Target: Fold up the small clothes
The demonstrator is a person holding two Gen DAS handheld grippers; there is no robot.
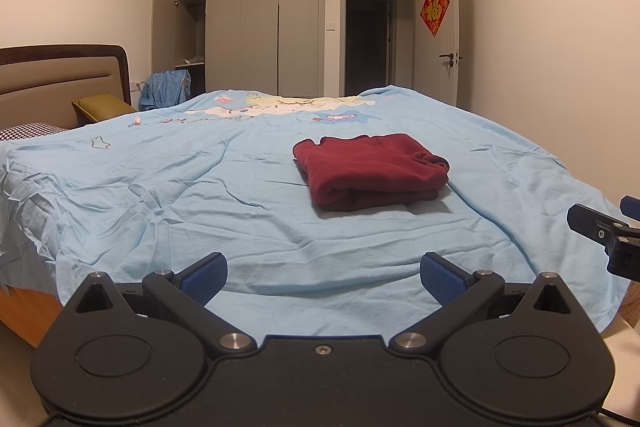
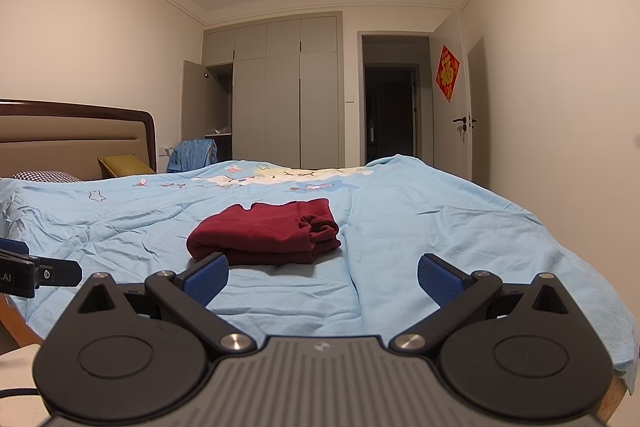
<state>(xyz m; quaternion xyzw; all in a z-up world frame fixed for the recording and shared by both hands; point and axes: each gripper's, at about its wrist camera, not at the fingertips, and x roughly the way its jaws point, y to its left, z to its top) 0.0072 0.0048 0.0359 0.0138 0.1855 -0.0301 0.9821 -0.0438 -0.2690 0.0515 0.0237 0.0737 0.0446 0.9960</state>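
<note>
A dark red garment (image 1: 370, 169) lies folded into a compact bundle on the light blue bedsheet (image 1: 160, 195), right of centre in the left wrist view. The right wrist view has the same garment (image 2: 266, 233) just left of centre. My left gripper (image 1: 323, 277) is open near the bed's front edge, well short of the garment, with nothing between its blue pads. My right gripper (image 2: 323, 277) is also open and empty, a little nearer to the bundle. Each gripper shows at the edge of the other's view: the right one (image 1: 608, 227), the left one (image 2: 36, 273).
The bed has a padded headboard (image 1: 60, 75) at left, with a yellow pillow (image 1: 106, 107) and a checked pillow (image 1: 28, 131). Blue clothing (image 1: 166, 89) hangs beyond the bed. A wardrobe (image 1: 260, 27) with one open door and an open doorway (image 1: 378, 31) stand at the back.
</note>
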